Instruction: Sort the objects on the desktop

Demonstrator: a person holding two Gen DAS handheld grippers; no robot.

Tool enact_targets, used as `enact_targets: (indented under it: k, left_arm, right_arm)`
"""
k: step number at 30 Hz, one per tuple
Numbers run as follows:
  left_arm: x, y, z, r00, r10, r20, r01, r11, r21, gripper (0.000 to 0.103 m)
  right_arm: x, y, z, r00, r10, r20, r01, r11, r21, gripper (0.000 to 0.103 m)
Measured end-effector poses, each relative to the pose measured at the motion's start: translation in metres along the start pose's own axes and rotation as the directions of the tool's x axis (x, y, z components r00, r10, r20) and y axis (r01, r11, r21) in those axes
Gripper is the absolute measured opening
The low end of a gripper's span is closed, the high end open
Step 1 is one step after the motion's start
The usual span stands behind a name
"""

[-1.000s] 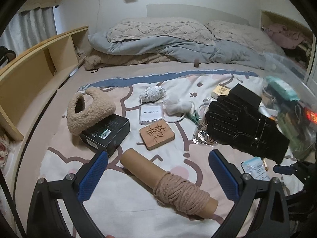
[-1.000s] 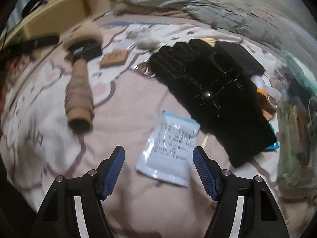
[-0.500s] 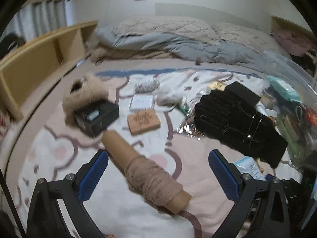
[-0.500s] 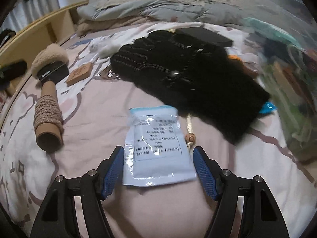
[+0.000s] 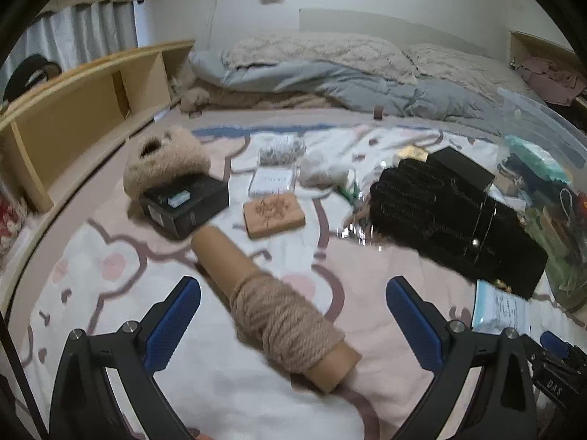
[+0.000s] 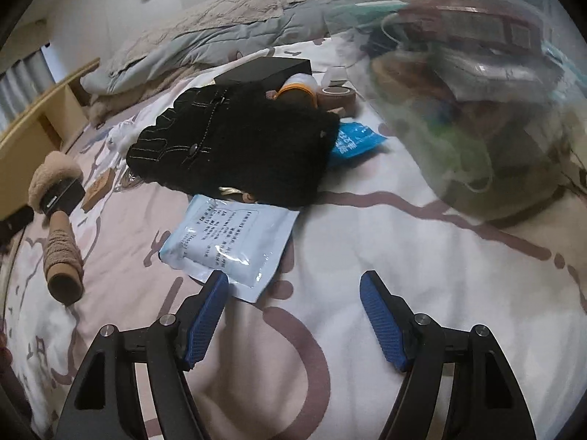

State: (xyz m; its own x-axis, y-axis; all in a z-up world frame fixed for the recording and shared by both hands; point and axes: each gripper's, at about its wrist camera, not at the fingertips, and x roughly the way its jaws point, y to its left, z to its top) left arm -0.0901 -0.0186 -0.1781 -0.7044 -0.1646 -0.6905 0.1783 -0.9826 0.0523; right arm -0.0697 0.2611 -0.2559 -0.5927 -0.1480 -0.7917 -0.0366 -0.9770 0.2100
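Bedsheet (image 6: 385, 249) clutter; clear bin (image 6: 477, 84) contents blurred. Orange bottle (image 6: 299, 86) only in right view. Left gripper (image 5: 293, 317) wide over twine spool (image 5: 282, 315); right gripper (image 6: 293, 315) opening, empty, beside pouch (image 6: 231, 242).

Left wrist view: the bed (image 5: 110, 264) is seen from low and close, looking down toward the pillows.
Right wrist view: aimed similarly, further right.
Shared: rope spool (image 5: 282, 315) (image 6: 62, 256), black glove (image 5: 451, 220) (image 6: 238, 146).
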Motion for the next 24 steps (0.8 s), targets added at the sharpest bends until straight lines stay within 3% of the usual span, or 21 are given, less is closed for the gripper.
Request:
enact_targets:
  k: [4,8,17,24]
  left_arm:
    - [-0.007,0.009,-0.022,0.999,-0.002,-0.042,0.002,1.0,0.003,0.102]
    - [-0.017,0.015,-0.043,0.998,0.054,-0.045,-0.052,0.998,0.027,0.102]
    - [-0.005,0.008,-0.062,0.991,-0.01,-0.137,0.006,0.999,-0.032,0.102]
    - [0.009,0.01,-0.06,0.988,0.096,-0.125,-0.101,0.994,-0.037,0.102]
  right_arm:
    - [0.002,0.003,-0.004,1.0,0.015,0.015,-0.015,1.0,-0.017,0.083]
    - [0.005,0.008,-0.004,1.0,0.003,0.009,-0.002,0.999,-0.05,0.088]
    - [0.006,0.01,-0.006,1.0,-0.013,0.012,0.014,0.998,-0.063,0.088]
    - [0.006,0.007,-0.006,1.0,0.003,0.017,-0.002,0.999,-0.052,0.089]
